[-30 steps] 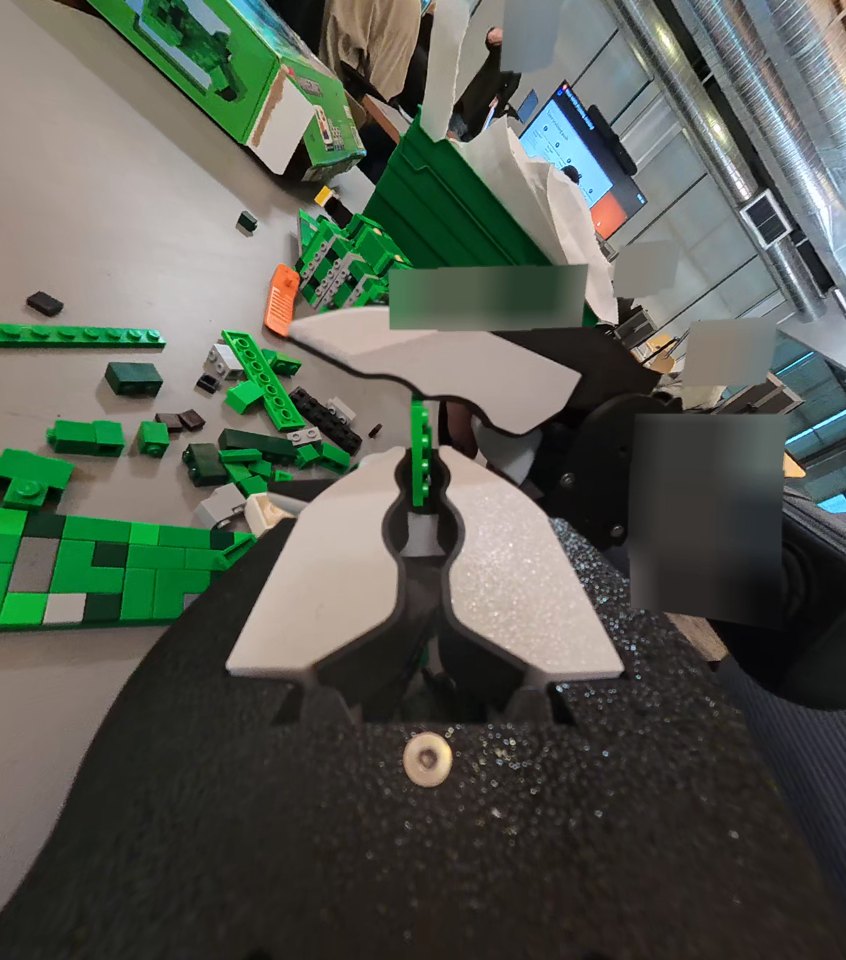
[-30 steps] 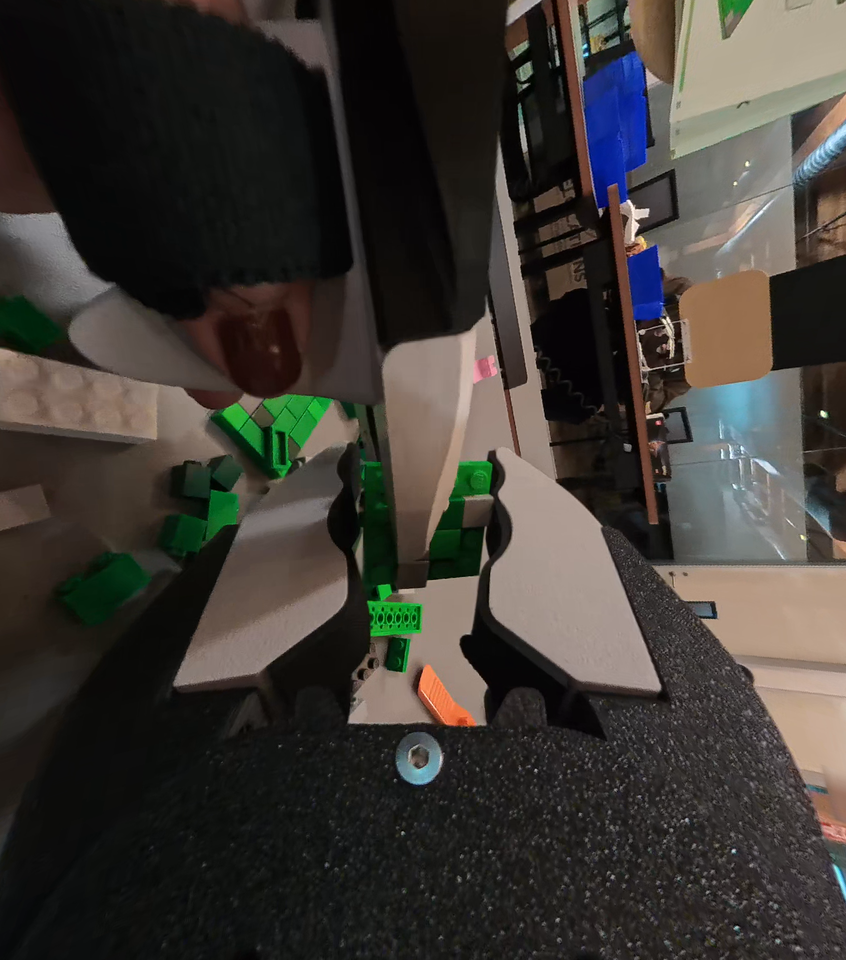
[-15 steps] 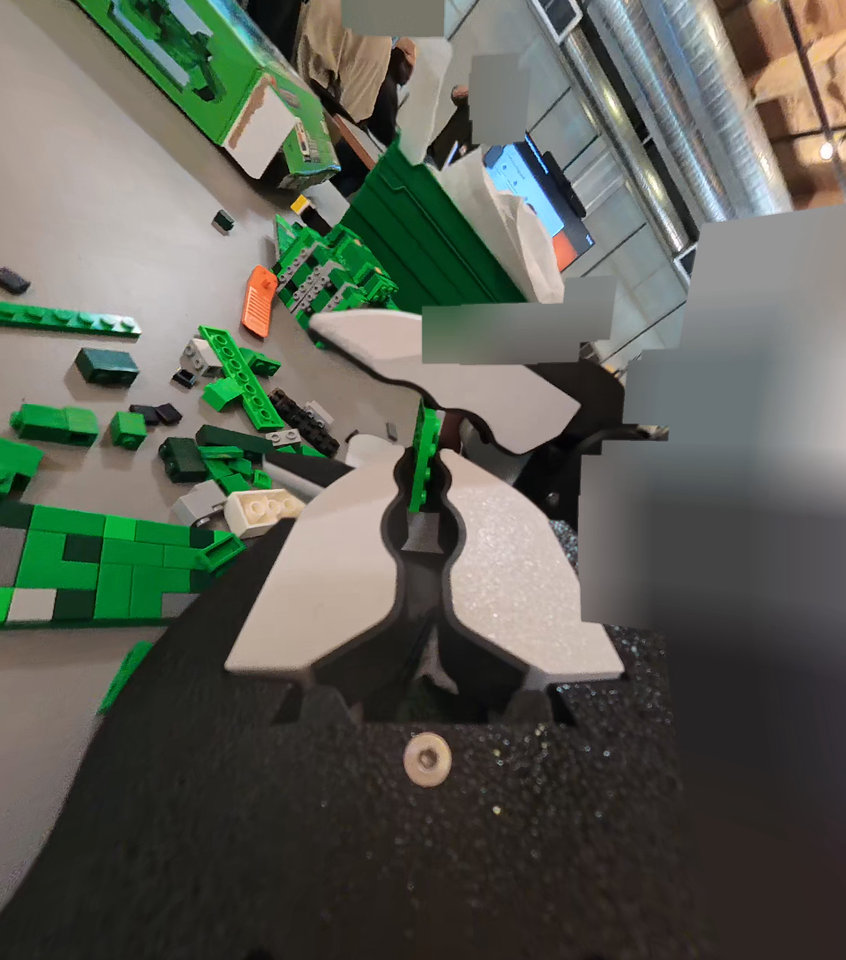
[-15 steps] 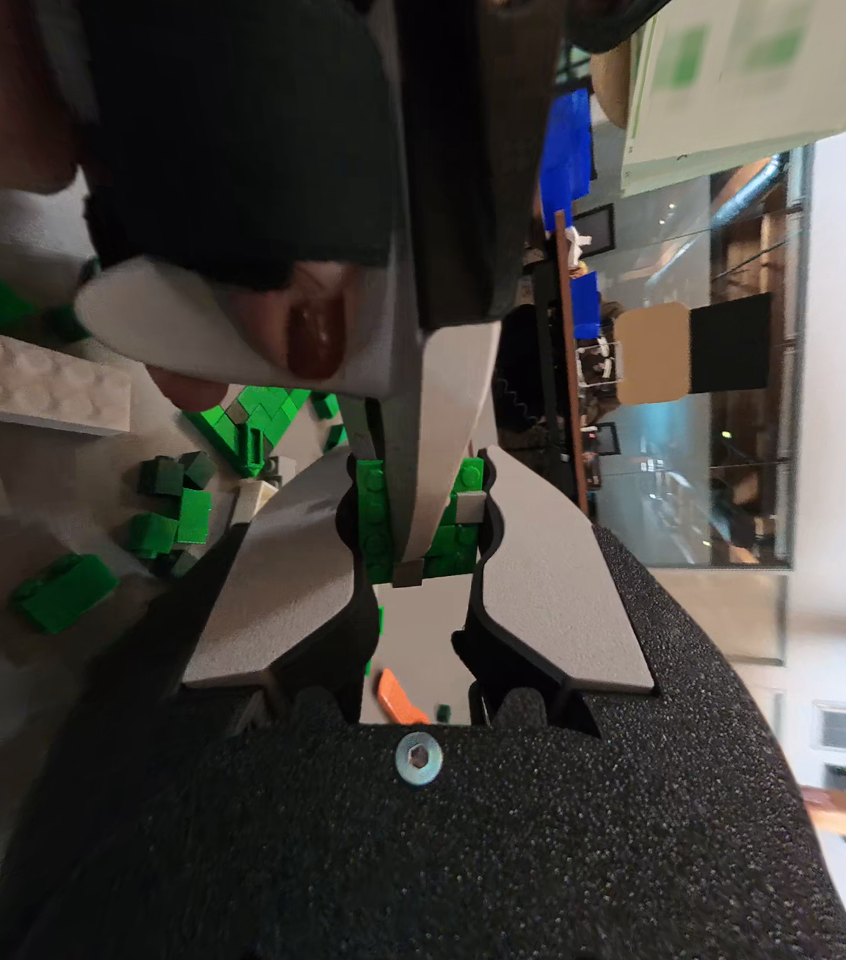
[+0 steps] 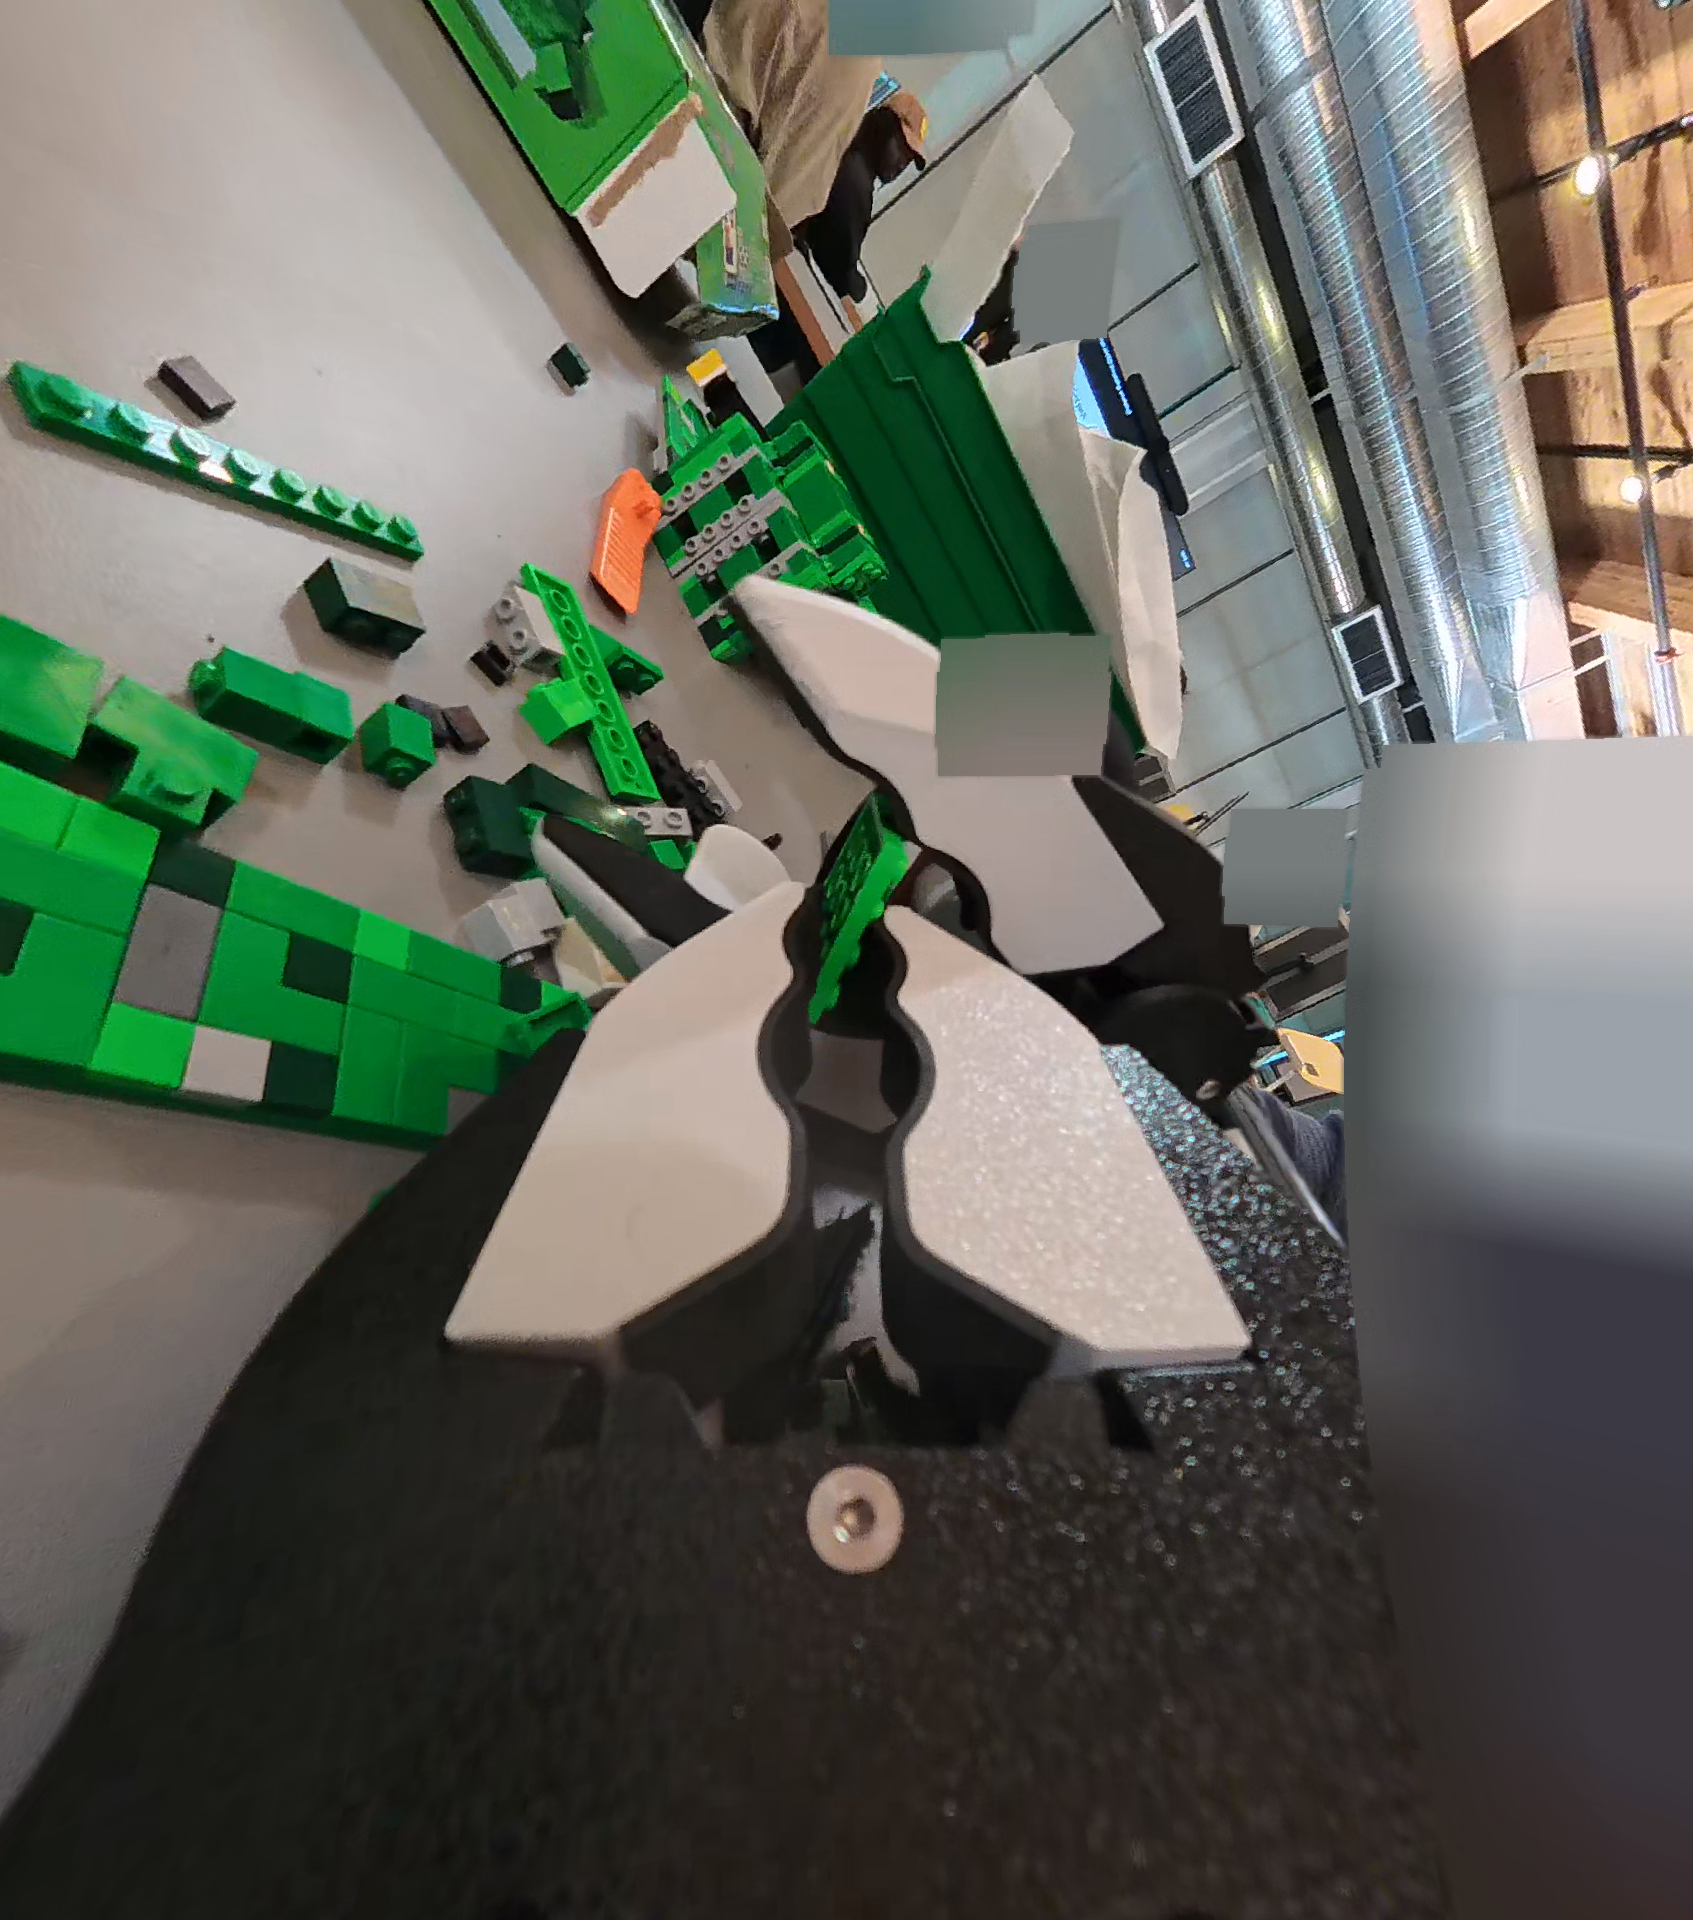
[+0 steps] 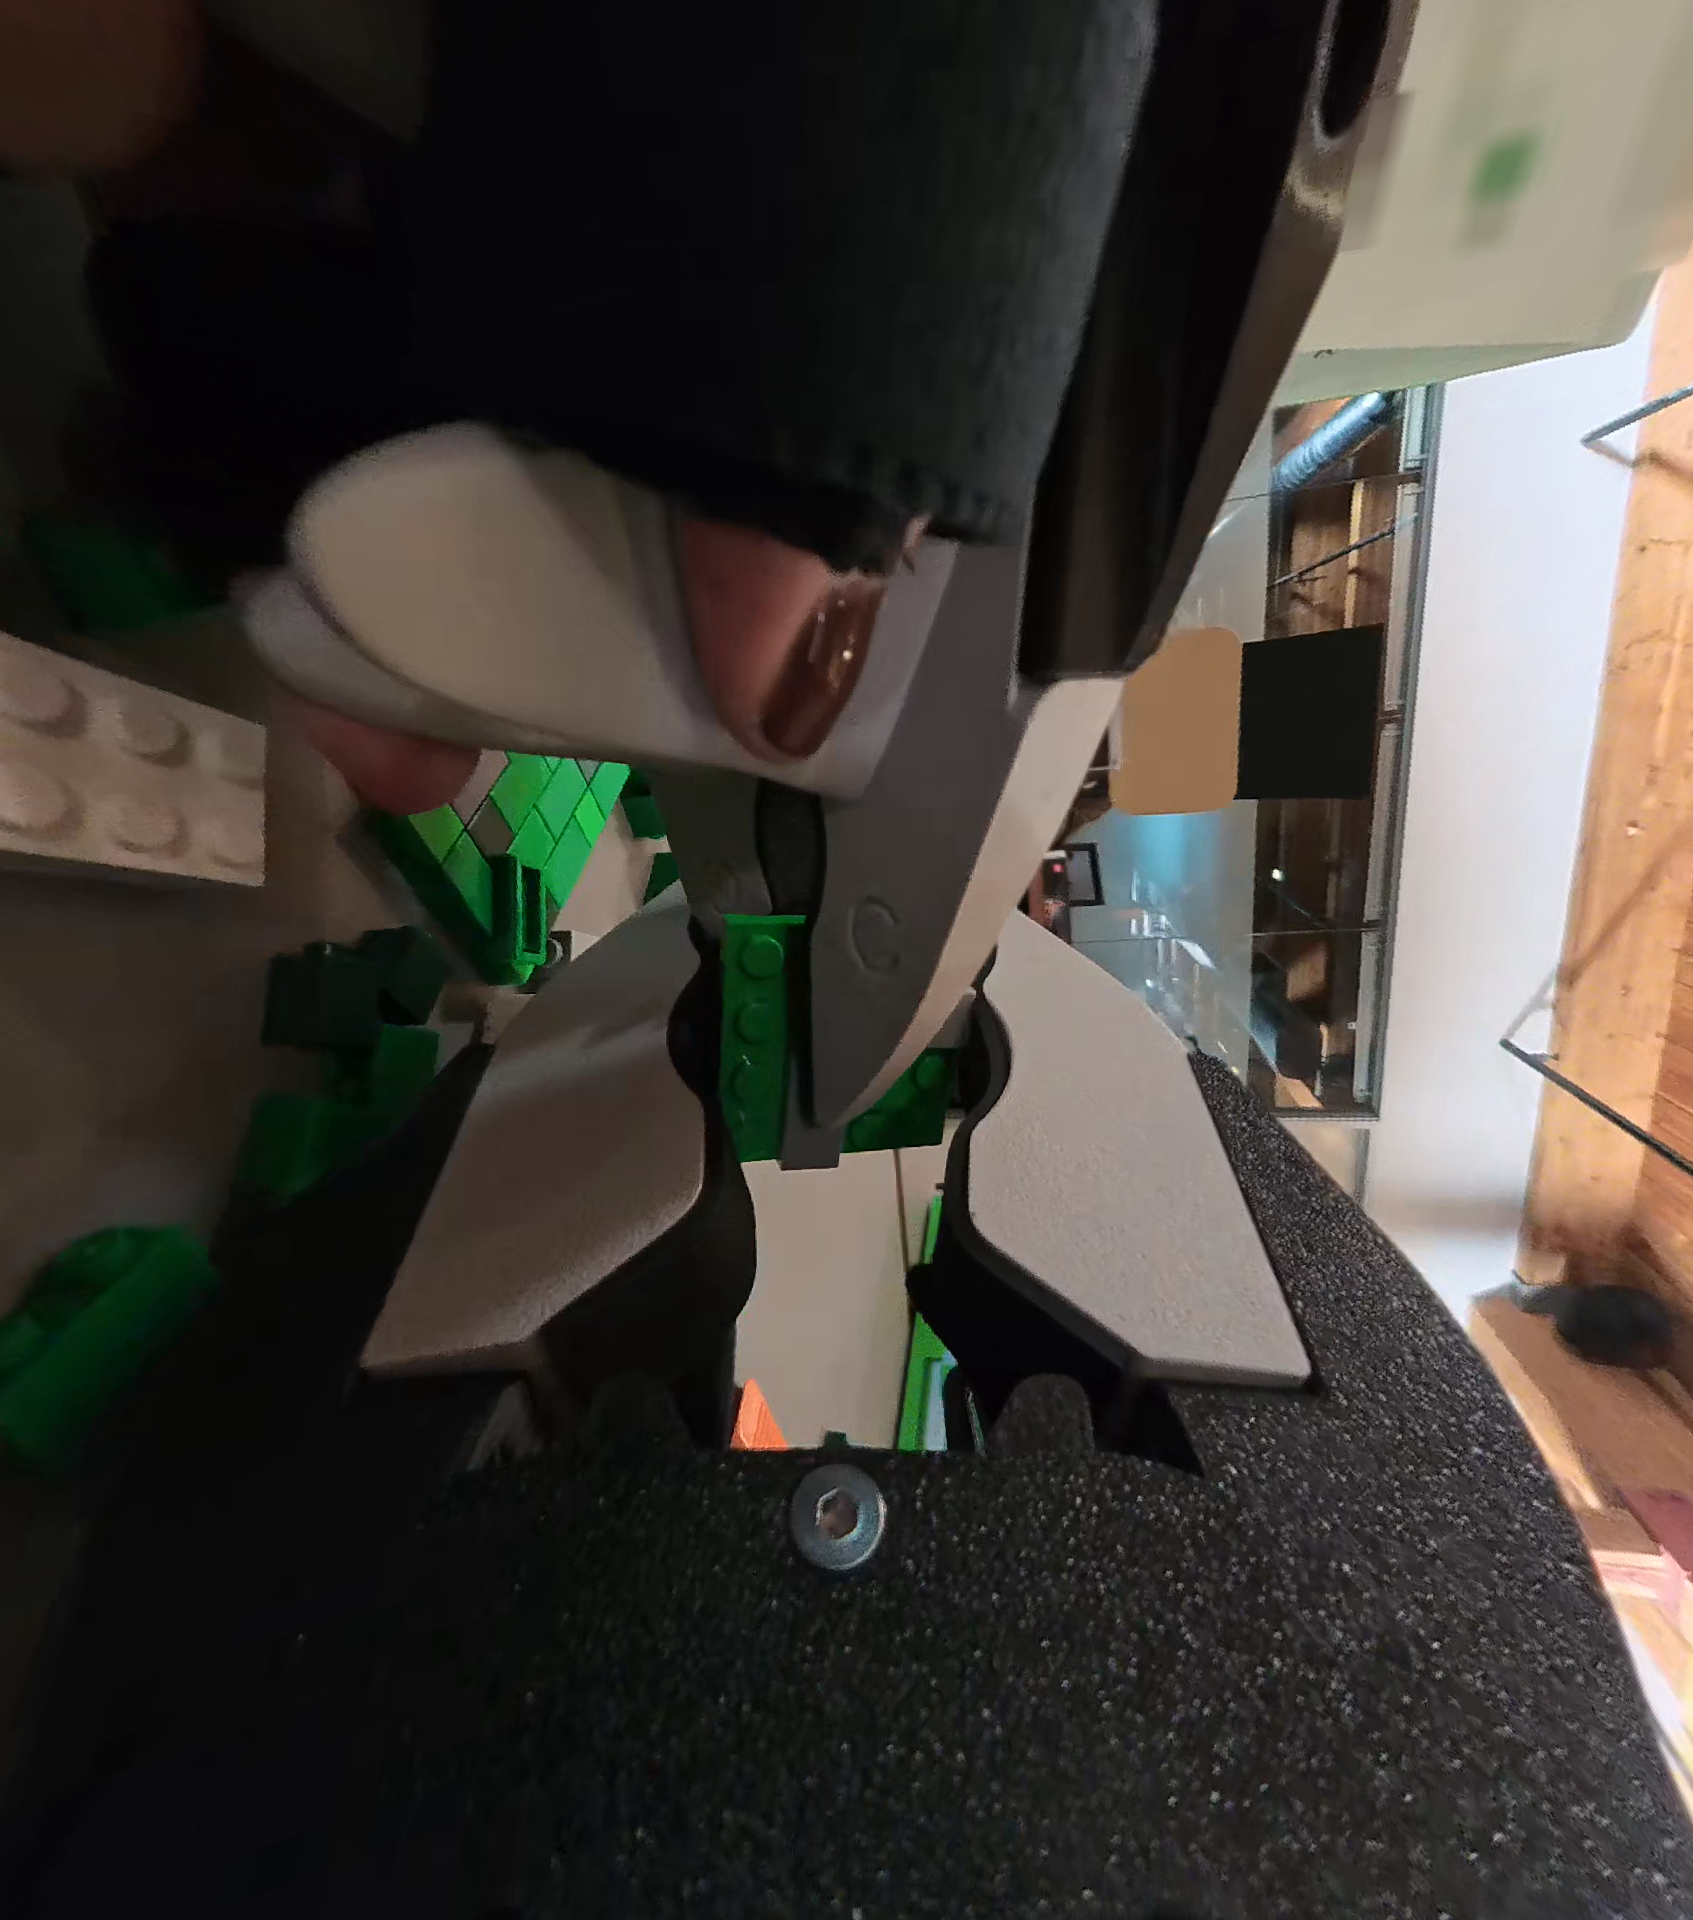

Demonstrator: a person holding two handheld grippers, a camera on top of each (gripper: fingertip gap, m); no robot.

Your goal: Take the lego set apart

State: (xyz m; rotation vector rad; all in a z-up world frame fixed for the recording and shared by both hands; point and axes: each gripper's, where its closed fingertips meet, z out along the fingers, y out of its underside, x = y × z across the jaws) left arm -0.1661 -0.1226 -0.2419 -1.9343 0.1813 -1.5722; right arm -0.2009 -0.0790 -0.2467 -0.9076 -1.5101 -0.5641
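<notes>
Left tool [image 5: 847, 925]: pressed together on a small green plate [image 5: 857, 894], held edge-up above the surface [image 5: 198, 260].
Right tool [image 6: 837, 1029]: spread but close around the same plate [image 6: 757, 1039]; its pads flank the plate and the left tool's tip, and I cannot tell whether they touch.
Task's thing: the plate sits between both tools, off the surface; the rest of the set lies below, a tiled green wall [image 5: 146, 966] flat, loose bricks [image 5: 270, 696] and a long strip [image 5: 218, 462] beside it.
Step in hand: likely splitting the pinched piece.
Doing it well: close the right tool on the free half only, clear of the left tip, then twist or peel rather than pull straight; keep the left grip firm so the plate does not slip out.
Left view only: orange separator [image 5: 622, 535], green bin [image 5: 935, 499], set box [image 5: 613, 114].
Right view only: the plate's stud row, a white brick [image 6: 63, 769], a hand's fingers [image 6: 800, 665] on the left tool.
</notes>
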